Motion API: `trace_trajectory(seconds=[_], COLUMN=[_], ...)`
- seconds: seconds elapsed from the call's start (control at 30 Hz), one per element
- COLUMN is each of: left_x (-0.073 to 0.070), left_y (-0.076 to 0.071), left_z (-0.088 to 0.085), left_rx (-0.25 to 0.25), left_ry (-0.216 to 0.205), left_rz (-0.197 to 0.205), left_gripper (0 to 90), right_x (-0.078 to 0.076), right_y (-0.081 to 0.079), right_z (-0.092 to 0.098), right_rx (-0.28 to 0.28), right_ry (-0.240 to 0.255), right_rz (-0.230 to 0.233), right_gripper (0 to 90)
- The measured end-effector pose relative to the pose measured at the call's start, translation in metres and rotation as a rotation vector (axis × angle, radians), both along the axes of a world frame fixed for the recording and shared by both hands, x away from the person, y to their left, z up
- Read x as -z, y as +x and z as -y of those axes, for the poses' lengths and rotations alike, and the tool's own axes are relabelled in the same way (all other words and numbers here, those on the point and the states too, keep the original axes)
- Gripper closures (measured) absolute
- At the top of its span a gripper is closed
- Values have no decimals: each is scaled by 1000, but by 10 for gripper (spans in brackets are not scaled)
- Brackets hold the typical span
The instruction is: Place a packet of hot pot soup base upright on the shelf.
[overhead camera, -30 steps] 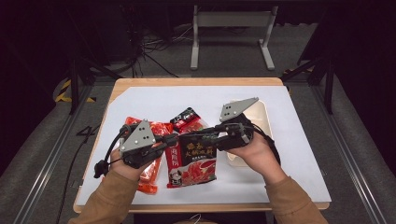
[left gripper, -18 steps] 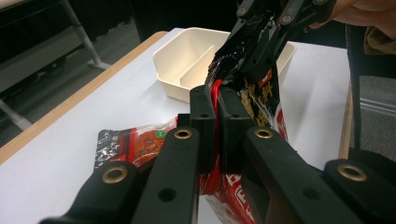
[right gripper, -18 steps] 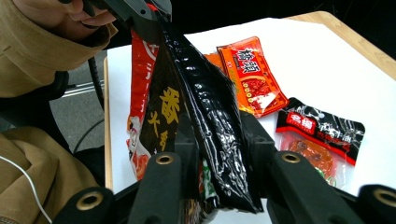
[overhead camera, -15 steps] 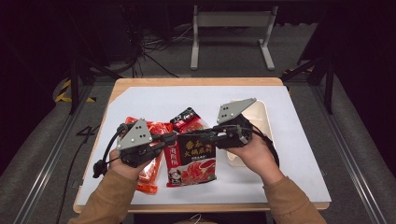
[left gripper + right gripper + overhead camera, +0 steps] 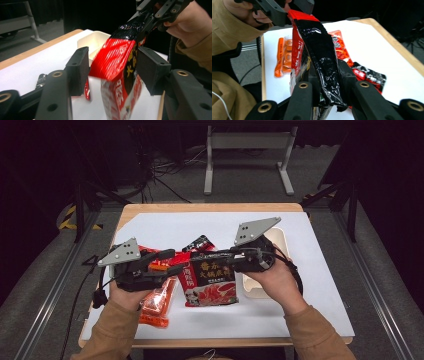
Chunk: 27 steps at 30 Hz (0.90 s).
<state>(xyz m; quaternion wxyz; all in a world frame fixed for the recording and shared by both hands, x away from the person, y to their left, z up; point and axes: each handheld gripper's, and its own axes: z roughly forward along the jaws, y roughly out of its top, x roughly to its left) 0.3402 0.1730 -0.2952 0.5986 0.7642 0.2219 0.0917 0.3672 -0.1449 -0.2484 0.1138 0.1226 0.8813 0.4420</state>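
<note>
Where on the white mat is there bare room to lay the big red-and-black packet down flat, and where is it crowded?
Bare mat runs along the far edge behind the packets, and along the right edge beyond the white tray. The near strip by the person's forearms is also free. The centre-left is crowded: orange packet, small black-and-red packet, the held packet, both tools.

1. High view: white table sheet [image 5: 310, 285] lit evenly from above, room beyond near black; soft and low in detail.
2. Left gripper view: glare streaks on red sauce packet [image 5: 112, 60], lower end smeared by motion blur; near jaws soft.
3. Right gripper view: sharp highlights on black film, background dim, corners slightly stretched.
</note>
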Motion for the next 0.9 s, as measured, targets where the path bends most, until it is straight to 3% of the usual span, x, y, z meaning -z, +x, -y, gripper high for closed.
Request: trace_trajectory(seconds=[0.33,0.6,0.9], left_x=[2,6,10], left_y=[2,4,7], left_z=[-5,-7,-11], left_rx=[-33,-52,-63], left_ry=[12,22,31], left_rz=[9,-10,-21], left_gripper=[332,322,319], right_x=[-23,-42,-53], right_y=[8,20,34], right_z=[13,25,42], right_rx=[27,47,96], right_ry=[12,7,21], right_rz=[46,110,141], right_gripper=[760,762,762])
